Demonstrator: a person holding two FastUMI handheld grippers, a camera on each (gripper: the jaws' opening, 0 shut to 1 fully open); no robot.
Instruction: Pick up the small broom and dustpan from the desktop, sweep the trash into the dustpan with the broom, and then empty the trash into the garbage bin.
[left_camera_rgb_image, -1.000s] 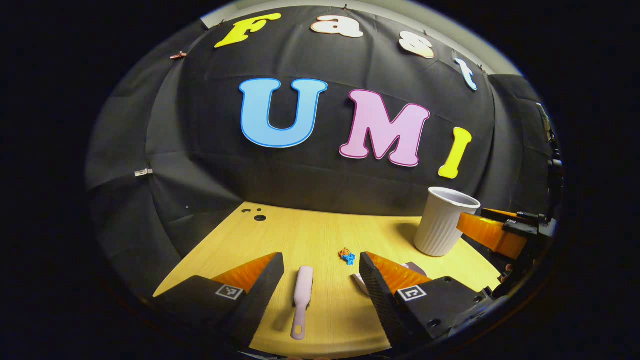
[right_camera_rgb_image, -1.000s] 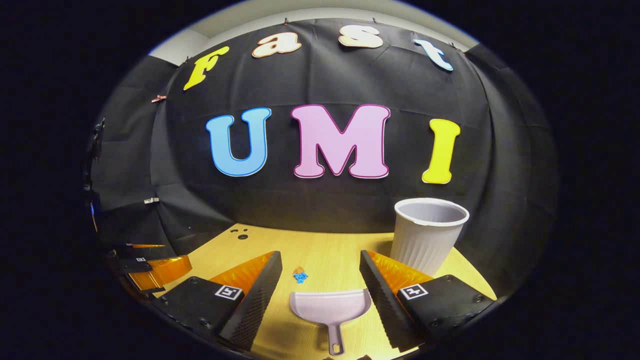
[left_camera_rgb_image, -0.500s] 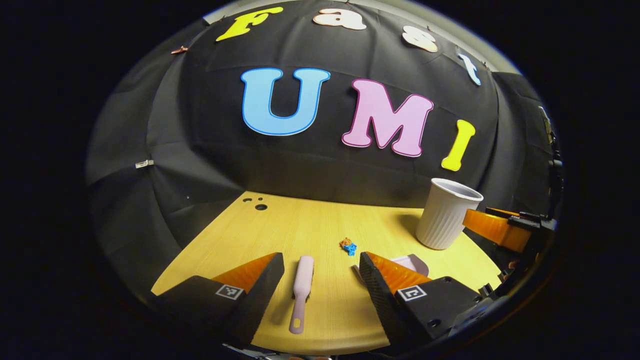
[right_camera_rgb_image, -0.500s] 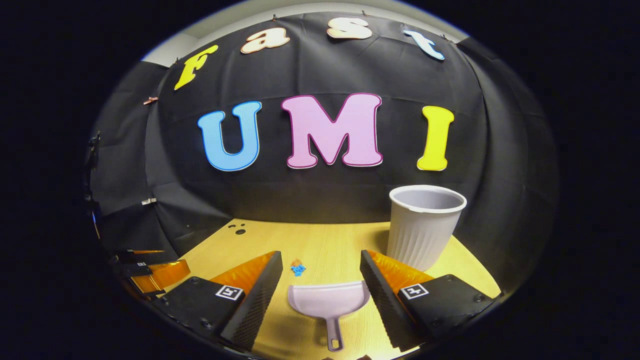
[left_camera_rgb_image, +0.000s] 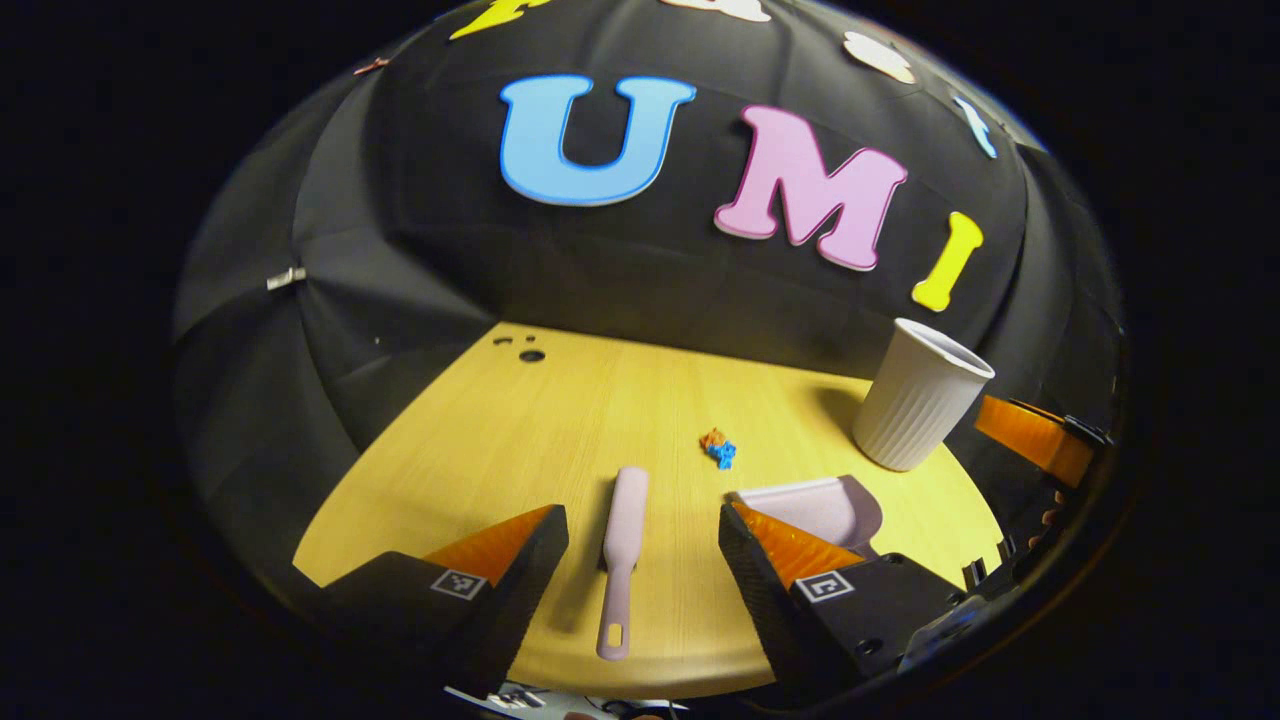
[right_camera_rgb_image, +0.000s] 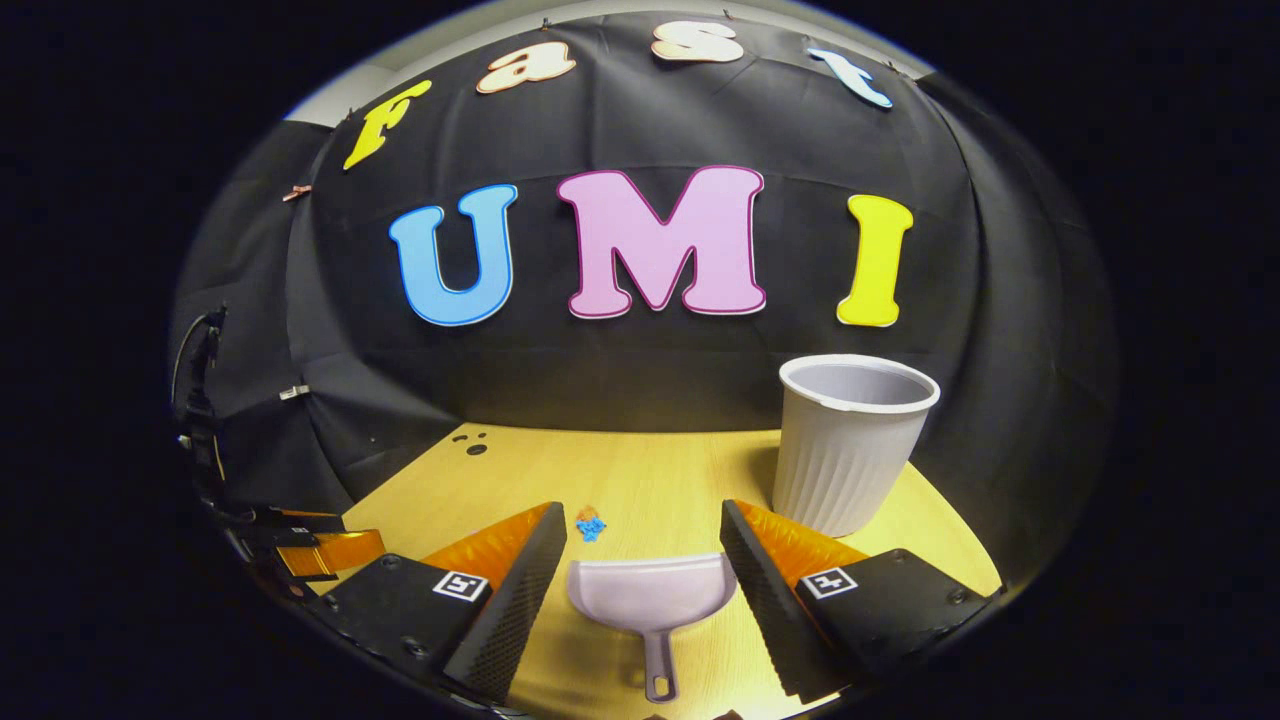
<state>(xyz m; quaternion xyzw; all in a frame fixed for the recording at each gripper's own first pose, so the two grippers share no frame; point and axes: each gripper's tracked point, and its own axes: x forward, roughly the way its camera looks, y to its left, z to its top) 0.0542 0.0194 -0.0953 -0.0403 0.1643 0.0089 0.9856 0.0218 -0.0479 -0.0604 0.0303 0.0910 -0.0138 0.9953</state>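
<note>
Left tongs (left_camera_rgb_image: 643, 570) spread wide, above the near edge of the counter (left_camera_rgb_image: 520, 440), gripping nothing. Small broom (left_camera_rgb_image: 622, 545) flat on the counter between the two fingers, touching neither, handle toward the near edge. Scrap of blue and orange trash (left_camera_rgb_image: 718, 448) just beyond, near the dustpan (left_camera_rgb_image: 815, 505), partly hidden behind the right-hand finger.

Right tongs (right_camera_rgb_image: 643, 580) likewise spread, empty. Dustpan (right_camera_rgb_image: 650, 605) flat on the counter between the fingers, apart from both, handle toward the near edge. Trash (right_camera_rgb_image: 590, 524) just past the pan's mouth. White ribbed bin (right_camera_rgb_image: 848, 445) upright on the far right of the counter, well apart from the trash.
</note>
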